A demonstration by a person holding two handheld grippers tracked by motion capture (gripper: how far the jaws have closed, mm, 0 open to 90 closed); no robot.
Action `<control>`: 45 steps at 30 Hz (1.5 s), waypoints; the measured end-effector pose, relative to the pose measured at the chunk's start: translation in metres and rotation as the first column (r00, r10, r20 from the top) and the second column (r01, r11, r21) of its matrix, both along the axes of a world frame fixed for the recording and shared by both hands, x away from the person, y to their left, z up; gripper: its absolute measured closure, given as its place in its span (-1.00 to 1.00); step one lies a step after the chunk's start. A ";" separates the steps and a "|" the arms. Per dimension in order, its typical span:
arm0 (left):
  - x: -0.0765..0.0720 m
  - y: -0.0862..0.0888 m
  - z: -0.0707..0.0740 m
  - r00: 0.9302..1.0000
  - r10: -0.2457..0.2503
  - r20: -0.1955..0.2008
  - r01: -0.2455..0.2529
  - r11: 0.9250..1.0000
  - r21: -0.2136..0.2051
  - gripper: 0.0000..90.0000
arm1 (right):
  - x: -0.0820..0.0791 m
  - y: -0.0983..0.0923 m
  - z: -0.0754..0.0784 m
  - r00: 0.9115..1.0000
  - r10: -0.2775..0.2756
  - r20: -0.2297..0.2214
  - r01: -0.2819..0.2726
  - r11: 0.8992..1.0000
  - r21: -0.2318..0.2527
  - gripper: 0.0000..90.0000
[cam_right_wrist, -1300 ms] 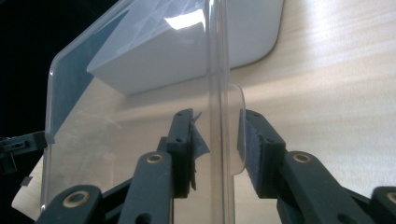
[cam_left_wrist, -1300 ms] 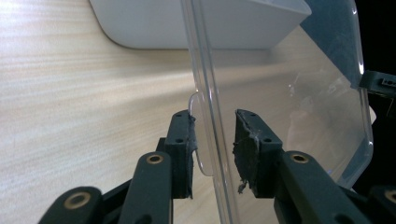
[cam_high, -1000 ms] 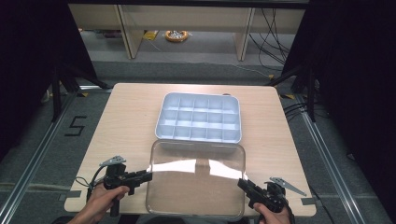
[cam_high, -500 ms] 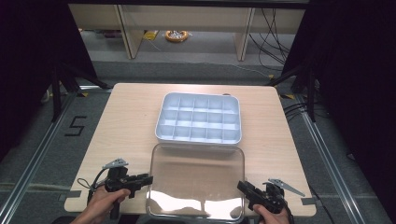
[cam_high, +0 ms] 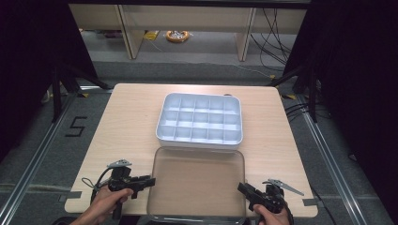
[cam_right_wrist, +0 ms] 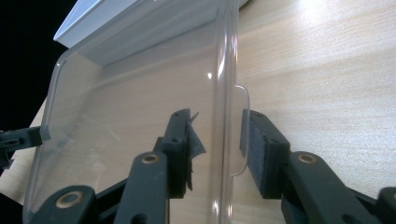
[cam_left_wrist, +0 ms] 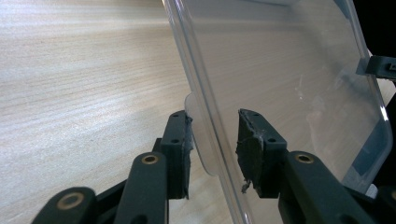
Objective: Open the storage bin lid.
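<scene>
A clear plastic lid (cam_high: 197, 183) lies at the near edge of the wooden table (cam_high: 126, 122), just in front of a white compartment tray (cam_high: 199, 140). My left gripper (cam_high: 151, 180) is at the lid's left rim. In the left gripper view the left gripper (cam_left_wrist: 215, 140) stands open, jaws either side of the lid (cam_left_wrist: 289, 60) rim and its small tab, with gaps showing. My right gripper (cam_high: 240, 188) is at the lid's right rim. The right gripper (cam_right_wrist: 217, 135) likewise stands open astride the lid (cam_right_wrist: 130, 93) edge and tab.
The tray (cam_right_wrist: 93, 18) has several empty compartments and sits mid-table, touching or nearly touching the lid's far edge. Bare wood lies left and right of both. Dark floor, metal rails and shelving surround the table.
The lid was tilted and catching glare; now it lies lower and flat with no glare. Both hands have stayed at its side edges.
</scene>
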State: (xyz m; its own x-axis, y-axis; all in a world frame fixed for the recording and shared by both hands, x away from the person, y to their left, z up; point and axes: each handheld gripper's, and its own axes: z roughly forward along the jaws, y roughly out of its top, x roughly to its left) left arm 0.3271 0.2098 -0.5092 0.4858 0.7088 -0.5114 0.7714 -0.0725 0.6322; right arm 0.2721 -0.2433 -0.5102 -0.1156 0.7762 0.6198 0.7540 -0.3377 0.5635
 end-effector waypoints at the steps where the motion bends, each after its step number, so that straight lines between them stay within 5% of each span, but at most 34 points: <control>1: 0.000 0.000 0.000 1.000 0.000 -0.001 0.000 1.000 0.001 0.42 | -0.001 0.001 0.002 0.999 -0.004 -0.034 0.004 1.000 0.009 0.42; 2: 0.001 0.000 0.000 1.000 -0.001 -0.001 0.001 1.000 0.003 0.41 | 0.001 0.000 -0.001 1.000 0.000 0.003 0.000 1.000 -0.007 0.42; 3: 0.001 -0.001 0.000 1.000 -0.001 -0.003 0.001 1.000 0.005 0.41 | -0.001 0.001 0.002 0.999 -0.002 -0.043 0.003 1.000 0.027 0.42; 4: 0.001 -0.001 -0.001 1.000 -0.003 -0.003 0.003 1.000 0.005 0.41 | 0.002 -0.001 -0.002 1.000 0.015 0.010 -0.015 1.000 -0.011 0.42; 6: 0.002 -0.002 -0.001 1.000 -0.005 -0.003 0.005 1.000 0.010 0.41 | -0.001 0.003 0.006 0.992 -0.025 -0.128 0.032 0.998 0.053 0.41; 7: 0.003 -0.002 -0.001 1.000 -0.008 -0.003 0.008 1.000 0.009 0.41 | 0.000 0.002 0.003 0.995 -0.025 -0.093 0.029 0.999 0.045 0.41; 8: 0.004 -0.003 -0.001 1.000 -0.009 -0.005 0.009 1.000 0.009 0.41 | 0.005 -0.002 -0.004 1.000 0.008 0.014 -0.008 1.000 -0.019 0.40; 10: 0.004 -0.003 -0.002 1.000 -0.007 -0.010 0.007 1.000 0.012 0.40 | 0.004 -0.003 -0.003 1.000 0.006 -0.004 -0.006 1.000 -0.020 0.40; 11: 0.004 -0.003 -0.002 1.000 -0.006 -0.011 0.007 1.000 0.013 0.40 | 0.002 0.002 0.003 0.997 -0.011 -0.079 0.015 0.999 0.049 0.39; 12: 0.005 -0.003 -0.002 1.000 -0.007 -0.012 0.007 1.000 0.014 0.40 | 0.007 -0.002 -0.004 1.000 0.006 -0.010 -0.007 1.000 -0.026 0.39; 13: 0.005 -0.003 -0.002 1.000 -0.008 -0.012 0.008 1.000 0.014 0.40 | 0.006 0.001 -0.002 0.998 -0.014 -0.057 0.014 1.000 -0.008 0.39; 14: 0.005 -0.003 -0.002 1.000 -0.007 -0.013 0.007 1.000 0.015 0.39 | 0.007 -0.001 -0.004 1.000 0.010 -0.015 -0.010 0.999 -0.032 0.38; 15: 0.005 -0.003 -0.003 1.000 -0.009 -0.013 0.009 1.000 0.016 0.39 | 0.004 0.004 0.003 0.993 -0.030 -0.117 0.034 0.999 0.031 0.38; 16: 0.005 -0.003 -0.003 1.000 -0.011 -0.013 0.012 1.000 0.021 0.38 | 0.006 0.002 0.000 0.998 -0.001 -0.058 0.001 1.000 -0.007 0.38; 19: 0.006 -0.004 -0.003 1.000 -0.011 -0.012 0.012 0.999 0.031 0.38 | 0.008 0.001 -0.004 1.000 0.017 0.008 -0.016 0.999 -0.052 0.36; 20: 0.006 -0.004 -0.003 1.000 -0.011 -0.011 0.011 0.999 0.031 0.37 | 0.008 0.001 -0.003 1.000 0.015 0.011 -0.014 0.998 -0.057 0.36; 21: 0.006 -0.004 -0.003 1.000 -0.012 -0.011 0.012 0.999 0.033 0.37 | 0.005 0.006 0.003 0.997 -0.019 -0.079 0.020 1.000 0.013 0.35; 22: 0.006 -0.004 -0.003 1.000 -0.013 -0.008 0.013 0.999 0.038 0.37 | 0.007 0.002 -0.001 1.000 0.007 -0.015 -0.008 0.999 -0.054 0.35; 23: 0.006 -0.004 -0.004 1.000 -0.015 -0.008 0.015 0.999 0.039 0.37 | 0.007 0.003 0.000 0.999 -0.002 -0.044 -0.001 0.999 -0.054 0.35; 24: 0.006 -0.004 -0.004 1.000 -0.015 -0.008 0.016 0.999 0.042 0.37 | 0.008 0.001 -0.003 1.000 0.024 0.012 -0.023 0.997 -0.076 0.34; 25: 0.007 -0.004 -0.004 1.000 -0.013 -0.006 0.014 0.999 0.043 0.37 | 0.009 0.002 -0.003 1.000 0.017 0.011 -0.016 0.995 -0.094 0.34; 26: 0.007 -0.004 -0.004 1.000 -0.013 -0.007 0.014 0.999 0.045 0.36 | 0.008 0.004 -0.001 1.000 -0.002 -0.024 0.000 0.995 -0.095 0.33; 31: 0.007 -0.005 -0.006 1.000 -0.017 -0.014 0.017 0.998 0.054 0.34 | 0.009 0.007 0.000 0.999 -0.012 -0.045 0.008 0.996 -0.094 0.32; 33: 0.008 -0.005 -0.006 1.000 -0.011 -0.008 0.011 0.998 0.067 0.29 | 0.009 0.007 0.000 1.000 -0.019 -0.019 0.017 0.996 -0.093 0.30; 34: 0.008 -0.004 -0.006 1.000 0.000 -0.002 0.000 0.998 0.058 0.21 | 0.011 0.004 -0.001 1.000 -0.006 0.018 0.009 0.991 -0.134 0.31; 35: 0.008 -0.002 -0.004 1.000 -0.001 0.002 0.001 0.999 0.053 0.19 | 0.008 0.009 0.005 0.998 -0.052 -0.047 0.047 0.995 -0.084 0.30; 36: 0.008 -0.001 -0.002 1.000 0.010 0.005 -0.010 0.999 0.042 0.11 | 0.010 0.006 0.004 0.999 -0.032 0.013 0.034 0.991 -0.127 0.29; 41: 0.004 -0.001 0.002 0.999 0.018 0.036 -0.019 0.999 0.046 -0.02 | 0.009 0.002 0.005 0.999 -0.048 0.022 0.050 0.992 -0.119 0.27; 43: 0.003 -0.002 0.002 0.999 0.016 0.030 -0.017 0.999 0.041 -0.02 | 0.012 -0.004 0.003 0.996 -0.010 0.087 0.025 0.985 -0.168 0.27; 44: 0.002 -0.003 0.002 0.999 0.005 0.031 -0.006 0.999 0.048 -0.02 | 0.012 -0.004 0.002 0.996 -0.016 0.093 0.030 0.987 -0.158 0.27; 45: 0.002 -0.004 0.002 1.000 0.005 0.031 -0.006 0.999 0.043 -0.03 | 0.009 0.000 0.007 0.998 -0.058 0.029 0.061 0.992 -0.113 0.26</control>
